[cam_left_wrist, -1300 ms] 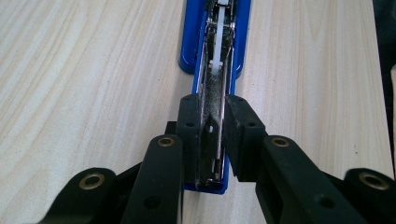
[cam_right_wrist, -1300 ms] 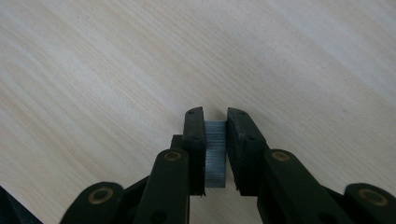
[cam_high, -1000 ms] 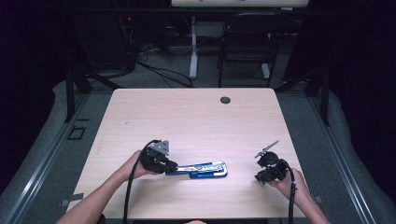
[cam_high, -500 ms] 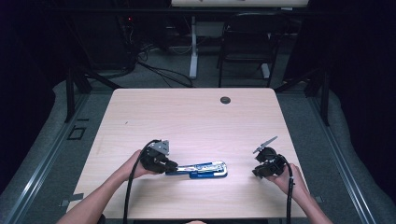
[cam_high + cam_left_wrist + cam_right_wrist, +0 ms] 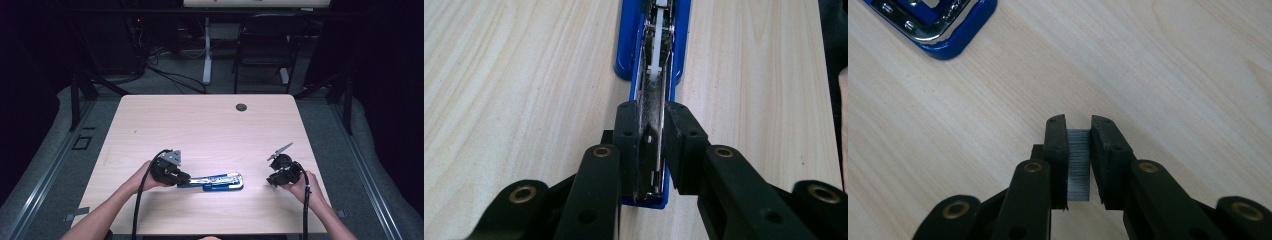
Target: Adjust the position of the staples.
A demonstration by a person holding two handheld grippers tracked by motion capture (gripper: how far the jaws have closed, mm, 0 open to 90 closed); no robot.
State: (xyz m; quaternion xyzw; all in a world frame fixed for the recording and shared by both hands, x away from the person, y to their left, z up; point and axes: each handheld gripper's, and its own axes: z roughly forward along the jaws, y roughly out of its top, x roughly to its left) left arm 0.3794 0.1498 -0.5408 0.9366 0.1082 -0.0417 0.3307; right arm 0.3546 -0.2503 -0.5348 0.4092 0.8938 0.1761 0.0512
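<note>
A blue stapler lies opened out flat near the table's front edge, its chrome staple channel facing up. My left gripper is shut on the stapler's near end; in the left gripper view both pads clamp the chrome magazine over the blue base. To the right, my right gripper is shut on a small grey strip of staples, held just above the wood. The stapler's far tip shows at the top left of the right gripper view.
The light wooden table has a round black cable grommet near its far edge. Behind the table stand a chair, a desk leg and loose cables on the floor. Dark rails flank both sides.
My right gripper has shifted slightly left and down toward the stapler with the staples in it. The left gripper and the stapler have stayed put.
</note>
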